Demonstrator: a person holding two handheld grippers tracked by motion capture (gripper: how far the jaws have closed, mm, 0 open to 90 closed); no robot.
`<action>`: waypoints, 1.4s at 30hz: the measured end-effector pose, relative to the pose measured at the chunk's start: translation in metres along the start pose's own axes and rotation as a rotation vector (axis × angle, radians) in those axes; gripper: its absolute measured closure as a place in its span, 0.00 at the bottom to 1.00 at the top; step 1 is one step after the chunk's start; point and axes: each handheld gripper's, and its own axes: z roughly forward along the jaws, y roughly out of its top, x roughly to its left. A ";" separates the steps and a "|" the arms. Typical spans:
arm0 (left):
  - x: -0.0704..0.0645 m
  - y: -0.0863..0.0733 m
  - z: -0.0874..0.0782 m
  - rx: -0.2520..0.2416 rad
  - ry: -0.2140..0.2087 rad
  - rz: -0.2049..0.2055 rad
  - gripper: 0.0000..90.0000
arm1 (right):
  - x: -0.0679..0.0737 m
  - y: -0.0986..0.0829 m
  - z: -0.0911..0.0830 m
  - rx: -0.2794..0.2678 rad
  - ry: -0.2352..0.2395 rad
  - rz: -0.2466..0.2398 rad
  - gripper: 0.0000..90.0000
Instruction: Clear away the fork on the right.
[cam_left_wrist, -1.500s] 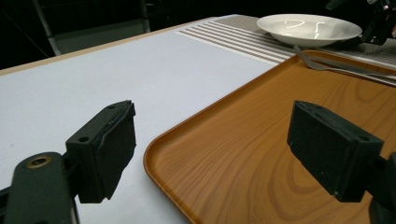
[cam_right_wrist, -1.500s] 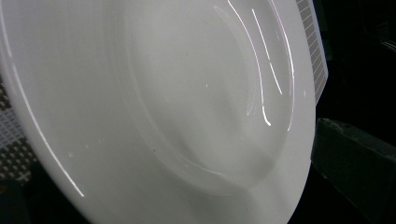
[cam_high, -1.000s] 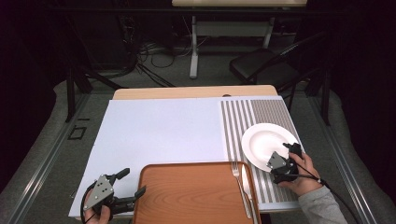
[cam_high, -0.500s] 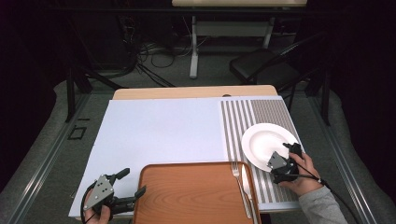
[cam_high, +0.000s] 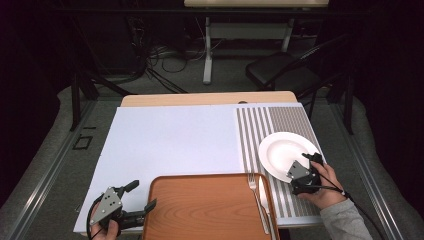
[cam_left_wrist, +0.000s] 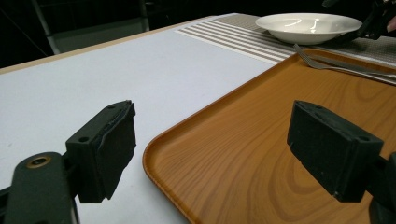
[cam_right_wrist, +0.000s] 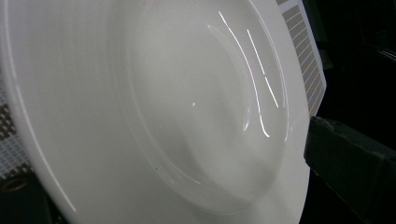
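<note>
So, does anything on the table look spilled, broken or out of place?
Nothing stands out. The white plate sits flat and clean on the striped mat, and the fork lies straight along the wooden tray's right side. No spill or damage shows.

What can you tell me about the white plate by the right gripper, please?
The white plate is round, glossy and looks ceramic, with a broad rim and shallow well, and it is empty. It sits on the striped placemat, just beyond the wooden tray. The right gripper is at its near rim; whether it is gripping cannot be told.
</note>
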 end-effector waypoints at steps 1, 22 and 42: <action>0.000 0.000 0.000 0.000 0.000 0.000 0.18 | -0.002 0.001 -0.001 -0.007 0.000 -0.011 0.09; 0.000 0.000 0.000 0.005 0.004 0.000 0.18 | -0.017 0.019 -0.007 -0.024 0.151 0.040 0.41; 0.000 0.000 0.001 0.005 0.002 -0.003 0.18 | -0.017 0.020 -0.009 0.058 0.186 -0.015 0.71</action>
